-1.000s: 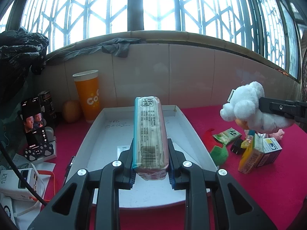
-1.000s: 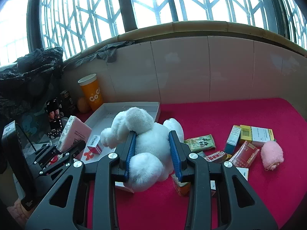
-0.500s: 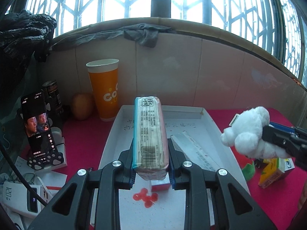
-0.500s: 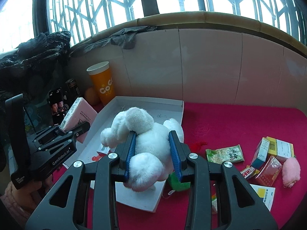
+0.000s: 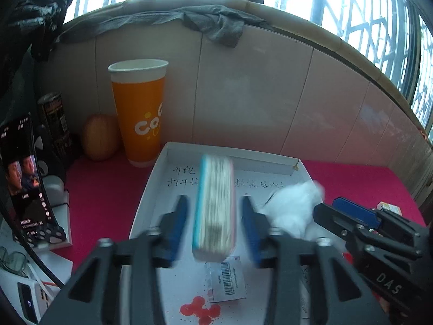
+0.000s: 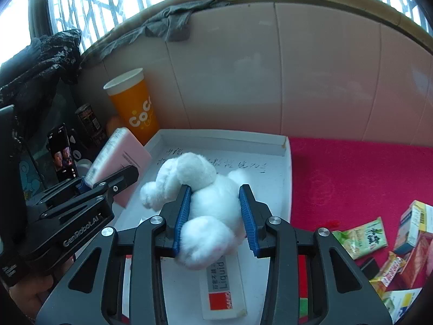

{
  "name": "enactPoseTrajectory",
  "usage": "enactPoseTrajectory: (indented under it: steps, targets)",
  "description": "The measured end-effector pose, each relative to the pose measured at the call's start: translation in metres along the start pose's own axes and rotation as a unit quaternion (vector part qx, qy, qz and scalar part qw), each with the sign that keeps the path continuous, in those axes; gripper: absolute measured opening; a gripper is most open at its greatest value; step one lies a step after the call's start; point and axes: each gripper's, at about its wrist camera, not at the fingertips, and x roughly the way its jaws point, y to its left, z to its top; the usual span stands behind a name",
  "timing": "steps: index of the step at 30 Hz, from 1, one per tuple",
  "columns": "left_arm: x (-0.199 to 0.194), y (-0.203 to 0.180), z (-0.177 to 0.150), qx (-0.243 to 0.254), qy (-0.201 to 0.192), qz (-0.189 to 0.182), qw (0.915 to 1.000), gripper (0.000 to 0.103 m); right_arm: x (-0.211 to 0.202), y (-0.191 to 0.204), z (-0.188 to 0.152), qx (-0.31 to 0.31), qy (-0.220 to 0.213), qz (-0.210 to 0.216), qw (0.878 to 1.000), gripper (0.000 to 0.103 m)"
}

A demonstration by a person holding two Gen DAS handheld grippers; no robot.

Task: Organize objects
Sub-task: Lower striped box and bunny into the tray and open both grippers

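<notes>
A pink and teal tissue pack (image 5: 215,211) stands on end, blurred, between my left gripper's (image 5: 213,203) spread jaws over the white tray (image 5: 151,189). The jaws are opening and a gap shows on each side of the pack. In the right wrist view the pack (image 6: 119,157) leans at the tray's left rim by the left gripper (image 6: 108,176). My right gripper (image 6: 215,197) is over the tray (image 6: 286,176), pads pressing on a white plush toy (image 6: 211,205), its jaws just starting to open. The plush (image 5: 292,200) and right gripper (image 5: 333,208) appear at the right of the left view.
In the tray lie a small barcoded box (image 5: 227,279) and a flat white box marked Liquid (image 6: 224,289). An orange cup (image 5: 139,113), a round fruit (image 5: 98,138), a can (image 5: 54,119) and a phone (image 5: 24,178) stand left. Packets and boxes (image 6: 365,235) litter the red cloth (image 6: 351,178).
Both grippers have moved in over the tray. The left jaws have spread apart and let go of the tissue pack. The right gripper still carries the plush toy, now lower over the tray.
</notes>
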Motion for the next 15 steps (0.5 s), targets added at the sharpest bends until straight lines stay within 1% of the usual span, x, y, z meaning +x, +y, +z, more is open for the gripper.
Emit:
enactPoseTrajectory:
  steps: [1, 2, 3, 4, 6, 7, 9, 14, 15]
  targets:
    - [-0.001, 0.002, -0.002, -0.007, -0.002, 0.010, 0.9999, 0.086, 0.001, 0.001, -0.002, 0.000, -0.004, -0.002, 1.000, 0.038]
    - [-0.002, 0.005, -0.003, -0.011, -0.009, 0.023, 0.9996, 0.093, 0.001, 0.003, -0.004, -0.002, -0.007, -0.002, 1.000, 0.044]
    - [-0.005, 0.009, -0.005, -0.018, -0.017, 0.030, 0.9992, 0.097, -0.001, 0.003, -0.006, -0.002, -0.014, -0.004, 1.000, 0.053]
    - [-0.008, 0.013, -0.007, -0.029, -0.022, 0.036, 0.9987, 0.103, -0.004, 0.003, -0.009, -0.002, -0.018, -0.002, 1.000, 0.058]
    - [-0.017, 0.022, -0.012, -0.058, -0.033, 0.038, 0.9971, 0.103, -0.011, 0.002, -0.013, -0.001, -0.028, 0.002, 1.000, 0.081]
    - [-0.023, 0.025, -0.015, -0.071, -0.039, 0.034, 0.9961, 0.103, -0.017, 0.001, -0.016, -0.002, -0.034, 0.001, 0.999, 0.084]
    - [-0.036, 0.026, -0.024, -0.091, -0.053, 0.032, 0.9939, 0.103, -0.028, 0.001, -0.023, -0.008, -0.048, -0.006, 0.999, 0.085]
    - [-0.059, 0.008, -0.037, -0.089, -0.071, 0.015, 0.9934, 0.103, -0.055, 0.002, -0.043, -0.030, -0.071, -0.010, 0.997, 0.086]
    - [-0.065, 0.003, -0.040, -0.087, -0.075, 0.011, 0.9933, 0.103, -0.060, 0.001, -0.048, -0.034, -0.074, -0.011, 0.997, 0.092]
